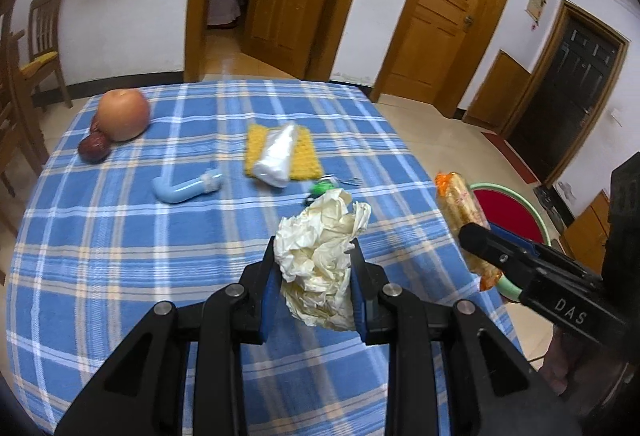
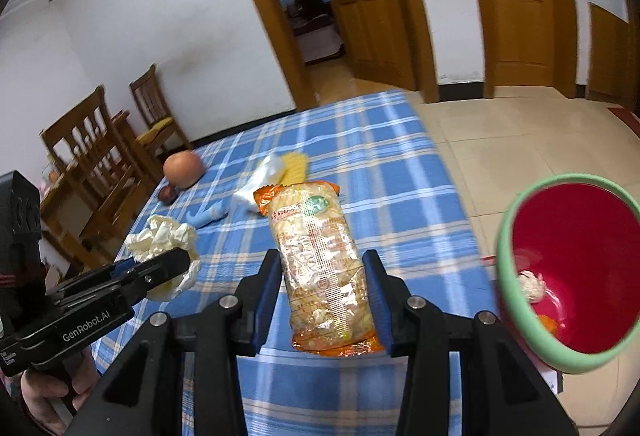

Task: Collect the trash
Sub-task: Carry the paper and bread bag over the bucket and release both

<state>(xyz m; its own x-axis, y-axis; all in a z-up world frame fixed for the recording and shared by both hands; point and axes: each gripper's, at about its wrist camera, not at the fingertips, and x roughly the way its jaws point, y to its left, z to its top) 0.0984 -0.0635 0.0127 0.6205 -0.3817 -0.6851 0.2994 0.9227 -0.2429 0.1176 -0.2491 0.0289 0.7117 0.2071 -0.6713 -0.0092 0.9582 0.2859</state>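
Observation:
My left gripper [image 1: 316, 250] is shut on a crumpled cream paper wad [image 1: 316, 232], held just above the blue plaid tablecloth [image 1: 120, 256]. In the right wrist view the same wad [image 2: 160, 234] sticks out of the left gripper [image 2: 176, 262] at the lower left. My right gripper [image 2: 322, 262] is shut on an orange-ended snack wrapper [image 2: 320, 236], gripped across its middle, over the table's right part. A red bin with a green rim [image 2: 505, 248] stands on the floor right of the table, with a white wad [image 2: 530, 284] inside. From the left wrist view the wrapper [image 1: 460, 202] and bin [image 1: 510, 214] appear at right.
On the table lie an apple [image 1: 123, 114], a dark red fruit [image 1: 93, 149], a pale blue curved tube [image 1: 184, 189], a white squeeze tube [image 1: 277, 155] on a yellow cloth [image 1: 309, 156], and a small green item [image 1: 322, 188]. Wooden chairs [image 2: 96, 152] stand to the left.

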